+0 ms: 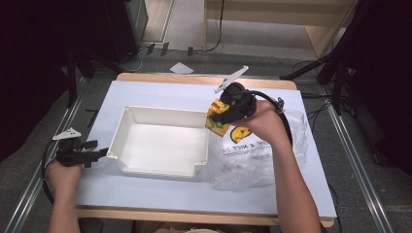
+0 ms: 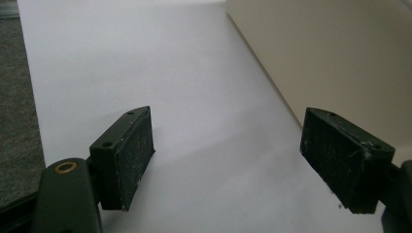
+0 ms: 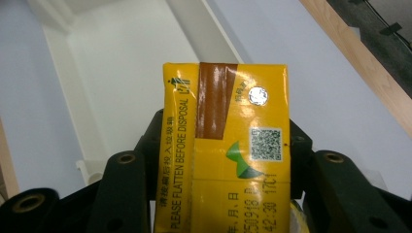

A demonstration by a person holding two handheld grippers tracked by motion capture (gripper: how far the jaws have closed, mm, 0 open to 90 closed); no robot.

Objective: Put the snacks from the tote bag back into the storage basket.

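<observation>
So the right gripper [image 1: 219,112] has its fingers [image 3: 126,194] clamped on a yellow drink carton [image 3: 228,145], held up over the right edge of the white plastic bin [image 1: 160,167], just beside a crinkly clear bag [image 1: 262,160]. Left gripper [image 1: 99,154] sits low on the bench [image 1: 145,189] left of the bin, fingers [image 2: 124,158] spread wide, nothing between them.
</observation>
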